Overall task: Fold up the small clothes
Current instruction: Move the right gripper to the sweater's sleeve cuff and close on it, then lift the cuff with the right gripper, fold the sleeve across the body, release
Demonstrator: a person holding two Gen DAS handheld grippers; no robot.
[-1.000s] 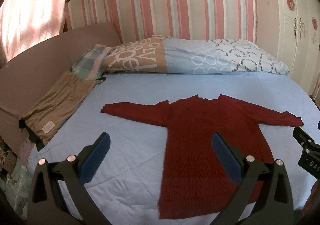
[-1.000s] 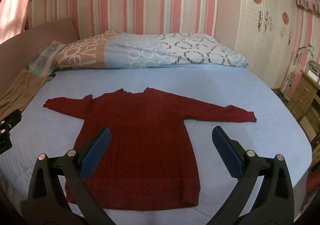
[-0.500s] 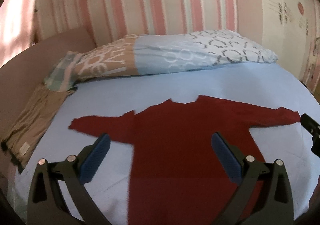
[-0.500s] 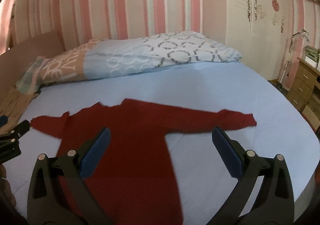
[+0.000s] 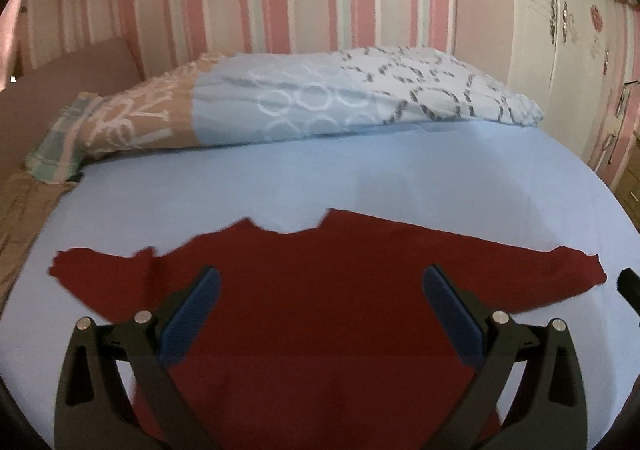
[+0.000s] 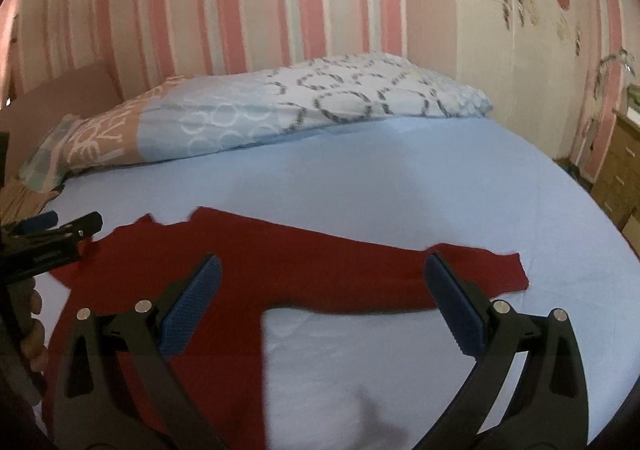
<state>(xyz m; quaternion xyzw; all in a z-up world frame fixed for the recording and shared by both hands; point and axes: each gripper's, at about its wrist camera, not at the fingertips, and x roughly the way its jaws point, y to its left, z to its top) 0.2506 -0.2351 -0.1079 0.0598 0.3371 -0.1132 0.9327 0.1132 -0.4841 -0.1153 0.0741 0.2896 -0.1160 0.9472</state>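
Note:
A dark red long-sleeved sweater (image 5: 320, 314) lies flat on the light blue bed sheet (image 5: 360, 178), sleeves spread out to both sides. It also shows in the right wrist view (image 6: 304, 270). My left gripper (image 5: 320, 298) is open and empty, low over the sweater's chest. My right gripper (image 6: 320, 290) is open and empty, low over the sweater's right sleeve (image 6: 460, 270) and armpit. The left gripper also shows at the left edge of the right wrist view (image 6: 52, 238).
A patterned folded duvet (image 5: 320, 98) lies along the head of the bed. A brown cloth (image 5: 16, 218) lies at the left edge. A white wardrobe (image 6: 520, 50) and a wooden drawer unit (image 6: 624, 166) stand to the right.
Both grippers have dropped lower and moved forward toward the sweater's shoulders. The sweater now fills more of each view. Both grippers stay open.

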